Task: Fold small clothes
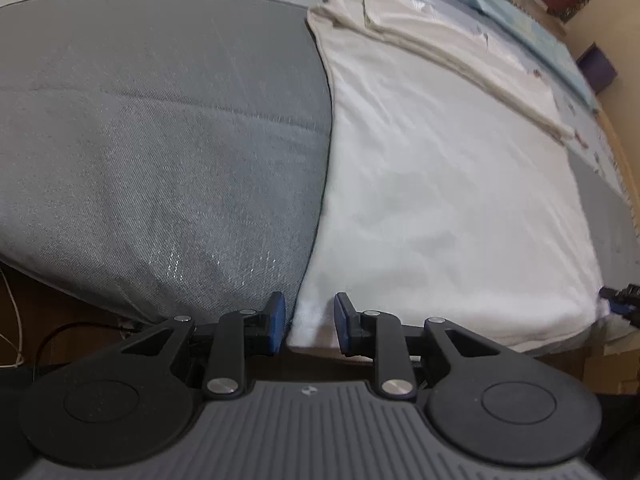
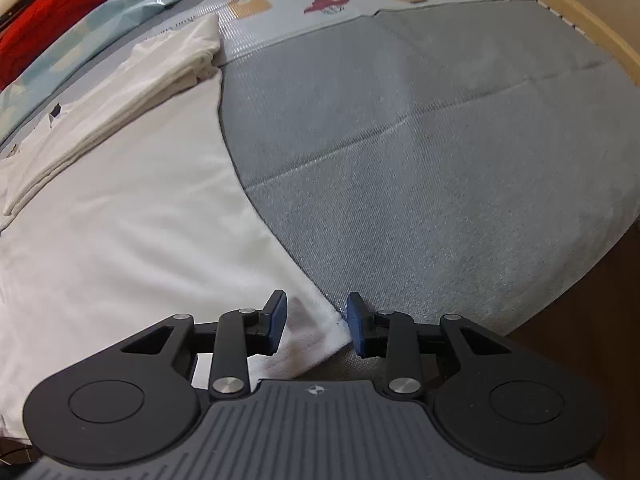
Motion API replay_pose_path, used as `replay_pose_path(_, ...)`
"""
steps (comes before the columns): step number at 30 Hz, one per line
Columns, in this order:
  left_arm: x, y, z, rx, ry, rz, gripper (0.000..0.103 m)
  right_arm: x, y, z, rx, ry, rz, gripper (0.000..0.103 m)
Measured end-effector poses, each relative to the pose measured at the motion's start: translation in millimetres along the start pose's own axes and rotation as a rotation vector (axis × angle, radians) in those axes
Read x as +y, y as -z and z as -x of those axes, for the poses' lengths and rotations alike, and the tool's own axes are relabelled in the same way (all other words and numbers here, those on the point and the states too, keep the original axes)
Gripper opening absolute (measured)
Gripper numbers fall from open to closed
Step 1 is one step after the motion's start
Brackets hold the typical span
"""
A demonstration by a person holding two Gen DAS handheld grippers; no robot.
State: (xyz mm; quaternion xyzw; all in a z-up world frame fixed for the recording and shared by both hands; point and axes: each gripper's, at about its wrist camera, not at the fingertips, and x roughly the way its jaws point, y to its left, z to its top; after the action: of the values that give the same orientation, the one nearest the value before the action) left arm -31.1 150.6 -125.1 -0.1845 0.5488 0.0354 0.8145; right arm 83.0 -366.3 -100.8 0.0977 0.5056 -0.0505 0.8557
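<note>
A white garment (image 1: 440,200) lies spread flat on a grey mat (image 1: 160,140), its near edge along the mat's front. My left gripper (image 1: 310,322) points down at the garment's near left corner. Its blue pads stand apart with the corner lying between them, not pinched. In the right wrist view the same white garment (image 2: 120,240) fills the left half on the grey mat (image 2: 440,160). My right gripper (image 2: 316,322) is over the near right corner, open, with the corner's tip between the pads.
A folded cream garment (image 1: 440,48) (image 2: 120,100) lies along the white one's far edge. Beyond it are a light blue sheet (image 2: 120,4), a cartoon-printed mat (image 2: 328,4) and red fabric (image 2: 60,4). A wooden rim (image 2: 580,12) bounds the right. Cables (image 1: 16,320) lie on the floor left.
</note>
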Motion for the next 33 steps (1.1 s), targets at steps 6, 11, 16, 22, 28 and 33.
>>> replay_pose_path(6, -5, 4, -7, 0.003, -0.017, -0.037, 0.021, 6, 3, -8, 0.032, -0.004, 0.039, 0.034)
replay_pose_path(11, -9, 4, 6, -0.051, -0.033, -0.083, 0.005, 3, 3, -4, 0.045, -0.032, 0.028, 0.009)
replay_pose_path(16, -1, 2, 33, -0.130, -0.087, -0.049, 0.005, -2, 2, 18, 0.008, -0.109, -0.031, 0.008)
replay_pose_path(22, 2, 2, 16, -0.011, -0.031, -0.003, 0.007, 2, 9, 13, 0.080, -0.104, -0.002, 0.009)
replay_pose_path(28, 6, -2, 10, -0.008, -0.025, 0.044, 0.024, 2, 7, 7, 0.080, -0.032, -0.011, 0.016)
replay_pose_path(33, 2, -2, -1, 0.020, -0.049, 0.018, 0.023, 8, 12, -3, 0.112, -0.002, 0.025, 0.018)
